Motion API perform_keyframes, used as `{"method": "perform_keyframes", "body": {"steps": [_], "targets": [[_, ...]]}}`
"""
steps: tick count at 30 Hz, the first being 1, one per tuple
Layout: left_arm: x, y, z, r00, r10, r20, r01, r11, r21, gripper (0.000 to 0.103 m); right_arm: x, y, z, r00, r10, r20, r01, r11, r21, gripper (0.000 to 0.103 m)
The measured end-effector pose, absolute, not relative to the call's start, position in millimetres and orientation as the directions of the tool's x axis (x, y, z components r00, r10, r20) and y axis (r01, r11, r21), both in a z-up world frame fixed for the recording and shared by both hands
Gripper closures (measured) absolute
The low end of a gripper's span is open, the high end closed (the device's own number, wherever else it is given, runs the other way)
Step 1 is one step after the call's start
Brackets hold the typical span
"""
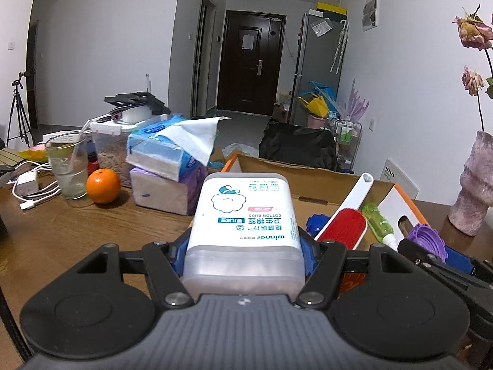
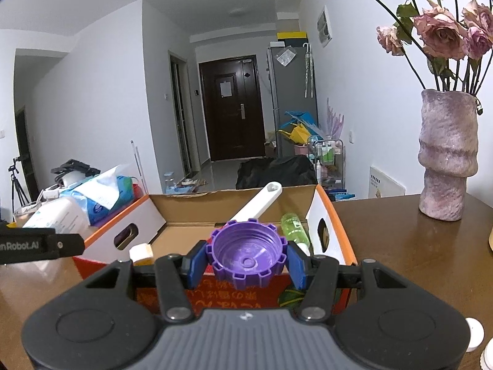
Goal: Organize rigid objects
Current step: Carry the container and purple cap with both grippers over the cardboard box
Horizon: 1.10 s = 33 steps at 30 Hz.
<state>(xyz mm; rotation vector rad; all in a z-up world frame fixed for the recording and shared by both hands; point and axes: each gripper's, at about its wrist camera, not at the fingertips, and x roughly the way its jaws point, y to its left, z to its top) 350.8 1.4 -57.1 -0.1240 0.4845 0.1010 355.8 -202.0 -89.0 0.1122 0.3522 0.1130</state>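
Note:
My left gripper is shut on a white cotton-bud box, held above the table beside the open cardboard box. My right gripper is shut on a purple ridged cap, held over the near wall of the cardboard box. It also shows in the left wrist view. Inside the box lie a red lint brush with a white handle, a green bottle and a blue object. The brush handle and green bottle show in the right wrist view too.
On the wooden table stand an orange, a glass, stacked tissue packs, a charger with cables and a food container. A pink vase with dried roses stands at the right. White round objects lie near the right edge.

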Motion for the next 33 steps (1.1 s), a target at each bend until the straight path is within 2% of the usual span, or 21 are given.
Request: {"method": "perform_keyframes", "body": {"steps": [33], "targets": [[444,-41,-62,0.893,0.077,-0.444,-0.113,0.992,-0.055,0.037,425,-220,-88,0.945,0.071,-0.32,-0.028,0.99,0.135,0.05]]}}
